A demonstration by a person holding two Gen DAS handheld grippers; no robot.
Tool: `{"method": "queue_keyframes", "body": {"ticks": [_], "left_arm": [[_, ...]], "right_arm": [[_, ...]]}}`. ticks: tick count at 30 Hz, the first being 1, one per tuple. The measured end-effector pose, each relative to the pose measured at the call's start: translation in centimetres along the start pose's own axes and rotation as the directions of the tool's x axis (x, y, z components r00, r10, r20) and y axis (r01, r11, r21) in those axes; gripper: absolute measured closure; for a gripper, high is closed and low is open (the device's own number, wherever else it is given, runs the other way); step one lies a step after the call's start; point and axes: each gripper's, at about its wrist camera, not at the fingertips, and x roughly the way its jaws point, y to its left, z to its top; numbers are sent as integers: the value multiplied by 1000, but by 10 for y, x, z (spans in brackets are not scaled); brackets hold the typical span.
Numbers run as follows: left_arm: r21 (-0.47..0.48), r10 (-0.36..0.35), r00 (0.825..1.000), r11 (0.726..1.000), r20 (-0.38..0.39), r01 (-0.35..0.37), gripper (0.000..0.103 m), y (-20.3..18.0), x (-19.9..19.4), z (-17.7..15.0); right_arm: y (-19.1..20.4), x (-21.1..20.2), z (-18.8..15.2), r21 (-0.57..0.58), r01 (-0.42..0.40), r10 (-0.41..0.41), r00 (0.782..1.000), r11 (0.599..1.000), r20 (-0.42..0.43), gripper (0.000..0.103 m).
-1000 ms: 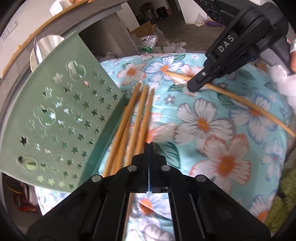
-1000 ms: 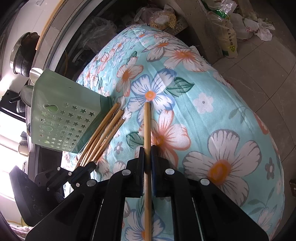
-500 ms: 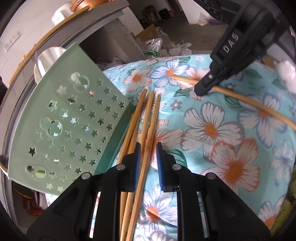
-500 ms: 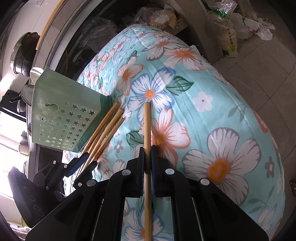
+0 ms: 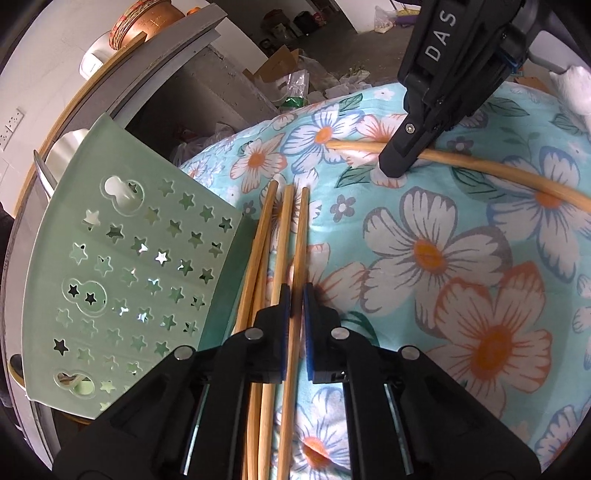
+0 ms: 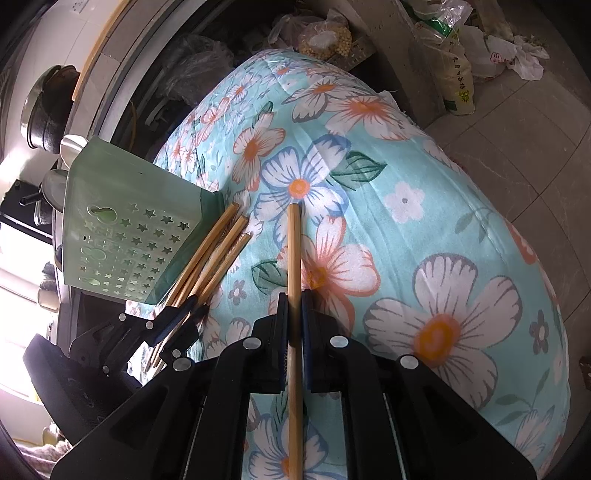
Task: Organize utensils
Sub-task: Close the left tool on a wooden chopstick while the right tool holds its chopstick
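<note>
Several bamboo chopsticks (image 5: 284,236) lie side by side on the floral cloth (image 5: 461,266), next to a pale green star-punched utensil holder (image 5: 122,266) lying on its side. My left gripper (image 5: 296,295) is slightly open, its jaws astride the rightmost chopstick of the bundle (image 5: 300,236). My right gripper (image 6: 294,301) is shut on a single chopstick (image 6: 294,243) and holds it over the cloth, right of the bundle (image 6: 218,251). The right gripper also shows in the left wrist view (image 5: 400,162), and the left one in the right wrist view (image 6: 184,314).
The green holder (image 6: 125,225) sits at the cloth's left edge. Beyond it is a counter with pots (image 6: 44,107) and a copper pot (image 5: 147,18). Bags (image 6: 454,70) and boxes (image 5: 280,62) lie on the floor past the cloth's far edge.
My left gripper has opened from shut and moved forward so its jaws straddle the rightmost chopstick. The right gripper has held its chopstick nearly still.
</note>
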Motion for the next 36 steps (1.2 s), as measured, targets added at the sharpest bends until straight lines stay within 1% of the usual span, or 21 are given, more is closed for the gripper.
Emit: {"method": "queue_keyframes", "body": {"ticks": [4,6,8,10,13,15,16,17,19,22,26,28,29,36], "left_arm": [[-38,-34,999,999,-14,33,98,3,-14,-10],[-75,-61,998,995,-27,59,98,5,-19,-13],[-129,-104,994,987,-41,98,98,8,-23,-15],[-194,-148,988,972,-50,136,97,12,-28,-20],[-295,-214,976,936,-45,192,97,21,-30,-26],[-340,-244,969,915,-38,217,96,27,-28,-29],[-355,-252,967,908,-39,223,94,30,-26,-29],[-362,-253,967,905,-37,223,90,31,-24,-29],[-366,-254,967,903,-32,225,89,34,-21,-28],[-378,-272,962,894,-25,242,89,37,-12,-24],[-407,-292,956,876,-24,257,89,45,0,-17],[-407,-281,959,879,-22,248,89,47,6,-12],[-410,-280,960,878,-22,247,89,46,8,-10],[-422,-277,961,874,-22,242,90,45,13,-4]], "right_arm": [[3,0,-2,-7,10,-10,1000,1000,0,96],[4,-1,-4,-12,14,-14,1000,1000,-5,96],[4,-4,-7,-14,17,-18,1000,1000,-12,96],[6,-6,-12,-23,25,-26,999,999,-21,96],[7,-7,-17,-42,31,-33,998,999,-45,96],[9,-8,-17,-59,38,-41,998,998,-53,95],[10,-8,-16,-68,44,-48,997,997,-58,95],[11,-8,-15,-74,50,-54,997,996,-60,95],[14,-6,-13,-83,59,-64,996,995,-63,93],[19,-3,-10,-98,70,-76,995,993,-61,90],[20,1,-4,-95,73,-78,996,993,-51,90],[20,3,-1,-94,71,-76,996,993,-45,90],[20,4,0,-96,76,-81,996,992,-41,92],[19,5,2,-89,74,-77,996,993,-33,95]]}}
